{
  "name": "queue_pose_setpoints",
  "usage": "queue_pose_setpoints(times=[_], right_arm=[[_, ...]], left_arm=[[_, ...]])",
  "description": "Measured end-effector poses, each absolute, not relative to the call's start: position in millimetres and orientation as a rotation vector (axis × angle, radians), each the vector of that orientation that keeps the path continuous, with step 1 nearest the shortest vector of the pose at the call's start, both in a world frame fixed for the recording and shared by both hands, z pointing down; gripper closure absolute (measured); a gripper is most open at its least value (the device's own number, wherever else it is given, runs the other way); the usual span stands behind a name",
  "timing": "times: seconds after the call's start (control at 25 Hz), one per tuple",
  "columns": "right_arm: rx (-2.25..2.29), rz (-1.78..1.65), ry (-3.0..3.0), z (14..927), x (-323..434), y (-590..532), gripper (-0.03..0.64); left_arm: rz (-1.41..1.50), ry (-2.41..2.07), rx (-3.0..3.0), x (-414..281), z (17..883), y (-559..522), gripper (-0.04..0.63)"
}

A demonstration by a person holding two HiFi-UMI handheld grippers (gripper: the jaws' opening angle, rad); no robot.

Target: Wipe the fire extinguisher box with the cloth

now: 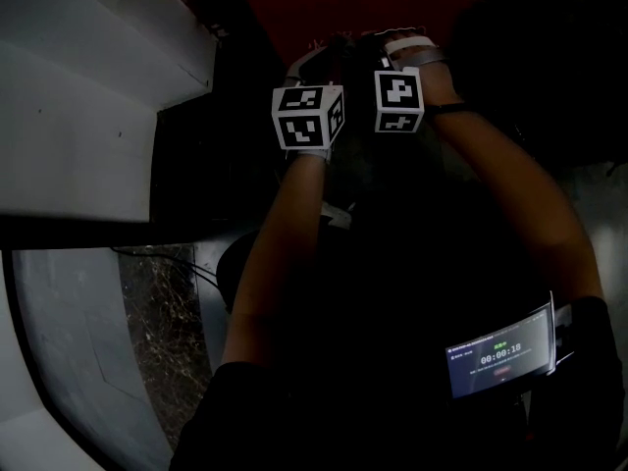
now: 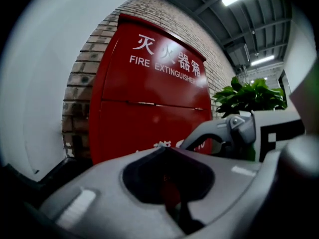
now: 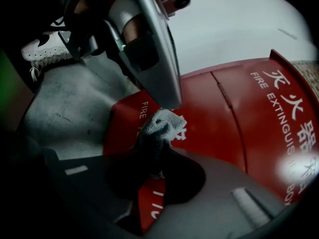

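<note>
Red fire extinguisher box [image 2: 149,93] stands against the brick wall [image 2: 79,83]. Its foot is cut off behind the left gripper [image 2: 169,183], and in the head view it's all but lost in the dark. The grey cloth [image 3: 162,128] is bunched up and pinched in the right gripper [image 3: 152,171], right by the box front; whether it touches, can't tell. The left gripper's jaws are pressed together, nothing between. Leafy plant [image 2: 246,96] beside the box, white shoe [image 3: 42,46] on the floor. Forearms [image 1: 285,253] reach forward, grippers side by side.
</note>
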State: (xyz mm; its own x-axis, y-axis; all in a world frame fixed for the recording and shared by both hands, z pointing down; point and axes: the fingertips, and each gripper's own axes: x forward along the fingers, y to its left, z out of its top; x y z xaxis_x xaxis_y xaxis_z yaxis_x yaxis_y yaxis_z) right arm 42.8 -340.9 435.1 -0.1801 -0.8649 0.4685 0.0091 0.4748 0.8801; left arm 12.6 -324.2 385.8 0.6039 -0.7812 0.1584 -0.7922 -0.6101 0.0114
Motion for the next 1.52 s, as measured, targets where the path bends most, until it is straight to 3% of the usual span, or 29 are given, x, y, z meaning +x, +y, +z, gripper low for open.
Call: queue_pose_setpoints(times=[0.56, 0.92, 1.24, 1.52], right_arm=[[0.68, -0.806, -1.591, 523.6, 47.6, -338.7, 0.563], [0.605, -0.774, -1.562, 559.7, 48.7, -334.8, 0.563], [0.65, -0.818, -1.578, 520.6, 37.6, -325.3, 0.562], [0.713, -0.862, -1.546, 468.2, 45.3, -326.3, 0.561]], left_arm=[[0.359, -1.274, 2.676, 13.5, 459.7, -324.7, 0.592], [0.339, -1.274, 2.671, 10.1, 457.5, -327.6, 0.592], [0.368, -1.283, 2.733, -4.5, 433.7, -319.6, 0.592], [0.441, -1.41, 2.745, -61.3, 399.4, -322.0, 0.592]])
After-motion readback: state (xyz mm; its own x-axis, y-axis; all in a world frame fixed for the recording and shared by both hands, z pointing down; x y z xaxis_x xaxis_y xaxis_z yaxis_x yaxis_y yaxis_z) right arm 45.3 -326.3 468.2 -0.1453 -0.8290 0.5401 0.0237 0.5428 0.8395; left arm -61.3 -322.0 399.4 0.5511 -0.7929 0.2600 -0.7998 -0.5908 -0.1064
